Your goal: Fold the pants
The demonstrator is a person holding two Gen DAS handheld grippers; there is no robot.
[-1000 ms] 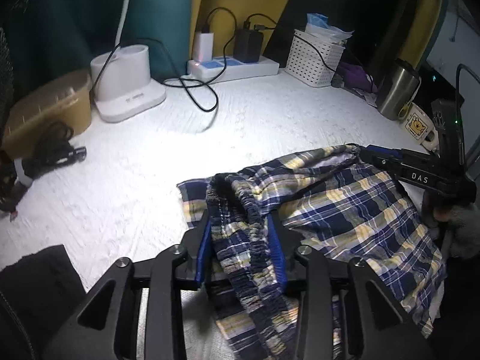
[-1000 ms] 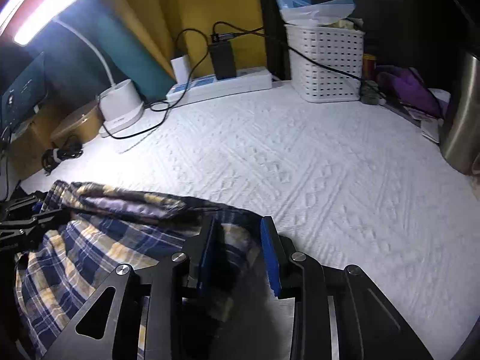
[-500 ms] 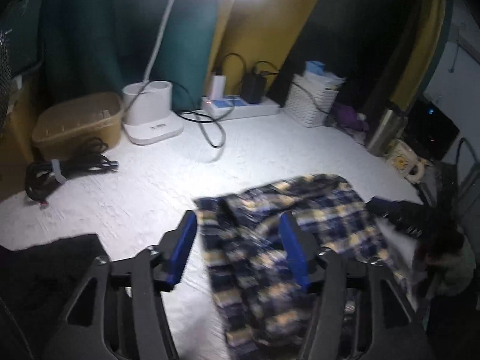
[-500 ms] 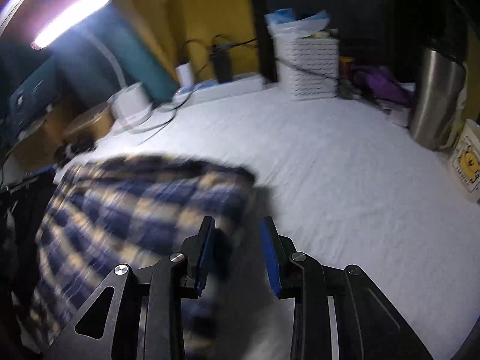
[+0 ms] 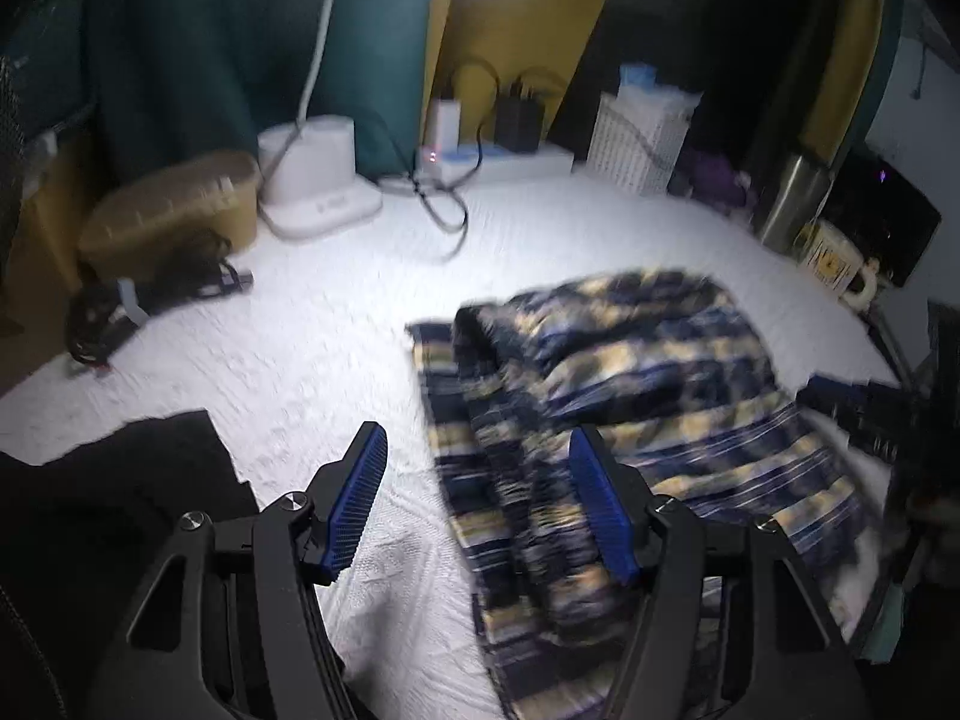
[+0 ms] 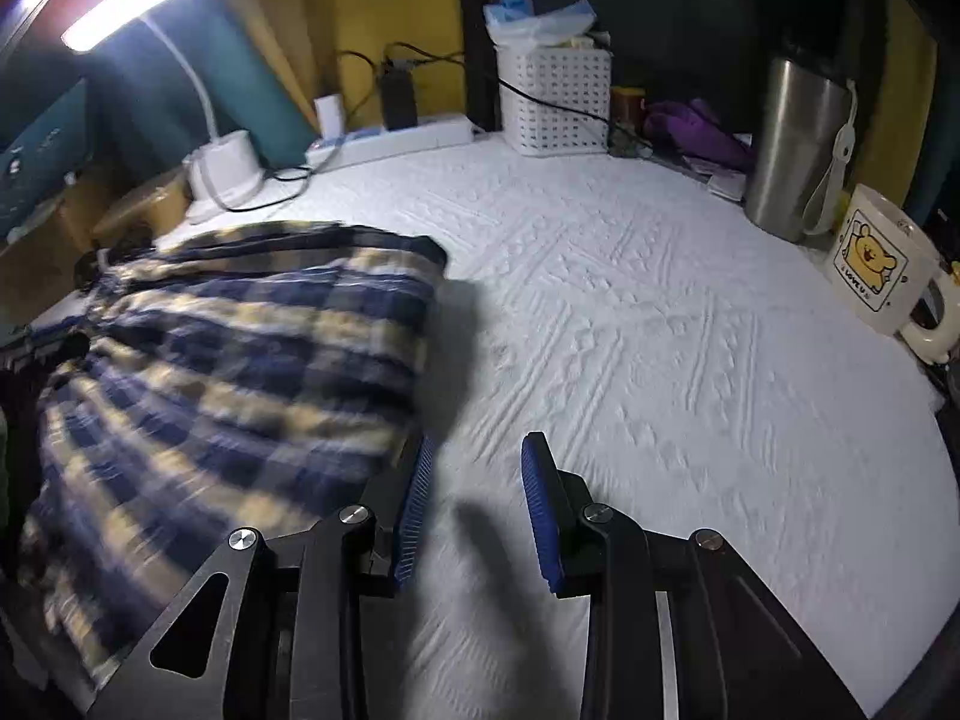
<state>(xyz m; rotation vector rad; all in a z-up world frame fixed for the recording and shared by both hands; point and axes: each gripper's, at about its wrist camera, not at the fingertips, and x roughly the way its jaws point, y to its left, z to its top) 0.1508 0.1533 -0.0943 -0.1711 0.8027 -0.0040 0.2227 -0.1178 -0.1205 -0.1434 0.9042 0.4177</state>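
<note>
The blue and yellow plaid pants (image 5: 630,396) lie folded in a loose heap on the white textured cloth (image 5: 300,348). They also show in the right wrist view (image 6: 240,348), on the left. My left gripper (image 5: 477,480) is open and empty, raised above the near left edge of the pants. My right gripper (image 6: 474,468) is open and empty, raised just off the right edge of the pants, over bare cloth. Both views are blurred by motion.
At the back stand a white lamp base (image 5: 315,180), a tan box (image 5: 174,210), a power strip with plugs (image 5: 480,162) and a white basket (image 6: 555,102). A steel tumbler (image 6: 798,150) and a cartoon mug (image 6: 882,264) stand at the right. A dark cloth (image 5: 120,480) lies near left.
Both grippers let go of the pants, opened and pulled back and up. The pants dropped onto the cloth and now lie free.
</note>
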